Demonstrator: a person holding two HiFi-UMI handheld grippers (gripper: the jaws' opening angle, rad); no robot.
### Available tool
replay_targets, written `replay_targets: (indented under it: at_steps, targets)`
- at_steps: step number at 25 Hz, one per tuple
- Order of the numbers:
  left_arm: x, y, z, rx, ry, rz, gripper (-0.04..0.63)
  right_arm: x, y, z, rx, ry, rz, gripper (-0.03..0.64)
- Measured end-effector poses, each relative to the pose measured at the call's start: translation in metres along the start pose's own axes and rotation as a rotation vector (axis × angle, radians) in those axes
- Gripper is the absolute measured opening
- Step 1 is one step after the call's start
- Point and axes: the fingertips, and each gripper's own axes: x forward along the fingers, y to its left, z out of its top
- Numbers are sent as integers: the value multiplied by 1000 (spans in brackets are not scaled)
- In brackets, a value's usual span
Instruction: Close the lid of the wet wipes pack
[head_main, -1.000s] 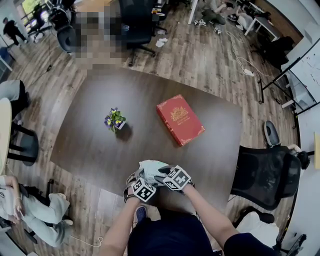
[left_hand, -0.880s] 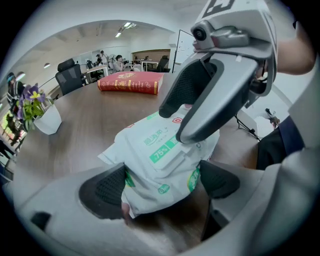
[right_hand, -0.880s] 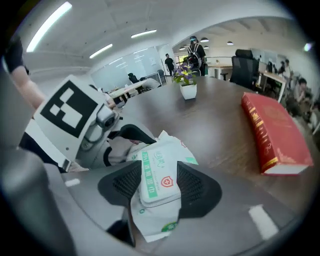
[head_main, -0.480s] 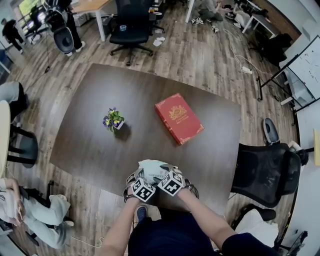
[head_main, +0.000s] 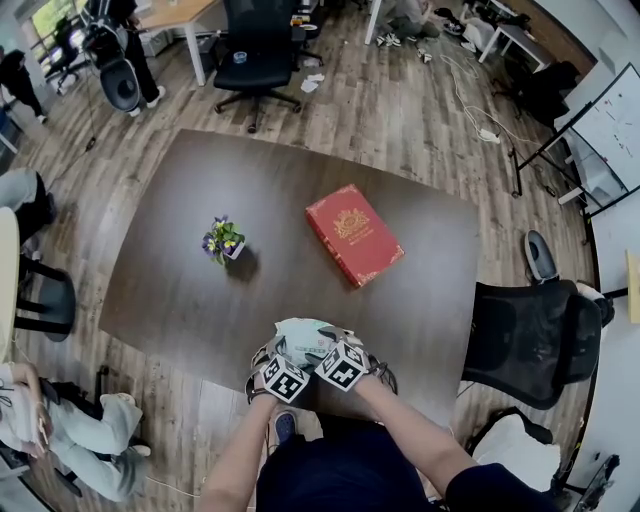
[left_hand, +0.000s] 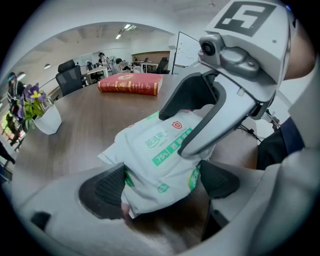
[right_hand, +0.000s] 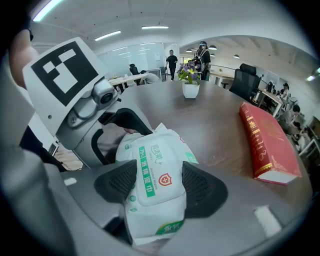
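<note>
The white and green wet wipes pack (head_main: 303, 337) lies at the near edge of the dark table (head_main: 170, 290), right in front of me. My left gripper (head_main: 289, 352) is shut on the pack's near end, which sits pinched between its pads (left_hand: 102, 192). My right gripper (head_main: 325, 347) straddles the pack (right_hand: 155, 172) from the other side. Its jaws are opening, with the white lid flap (right_hand: 152, 177) lying flat between its pads. In the left gripper view, one of the right gripper's fingers (left_hand: 215, 117) rests across the top of the pack (left_hand: 157, 150).
A red hardback book (head_main: 353, 235) lies right of the table's middle. A small pot of purple flowers (head_main: 225, 241) stands to the left of the middle. A black office chair (head_main: 525, 345) sits at the table's right side. My arms reach in from the near edge.
The right gripper has rolled and shifted slightly left, so its marker cube now sits close beside the left one. The left gripper and the pack have kept still.
</note>
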Motion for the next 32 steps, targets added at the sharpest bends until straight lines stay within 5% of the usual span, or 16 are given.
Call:
replay_targets:
  at_steps: [9,15,26,32]
  targets:
    - [-1,0,2,2,-9,-1,469,-2,-2,0,20,-7,-10,302]
    - [0,2,1,2,-13,-6,469,-8,-9,-3,163,-29,-51,316]
    - [-1,3,0,2,-21,-9,469,-4,-7,-4,142,-9,-109,316]
    - [-13,-2,3,-20,-99,9,474,-5,-6,-8,167,-30,-133,313]
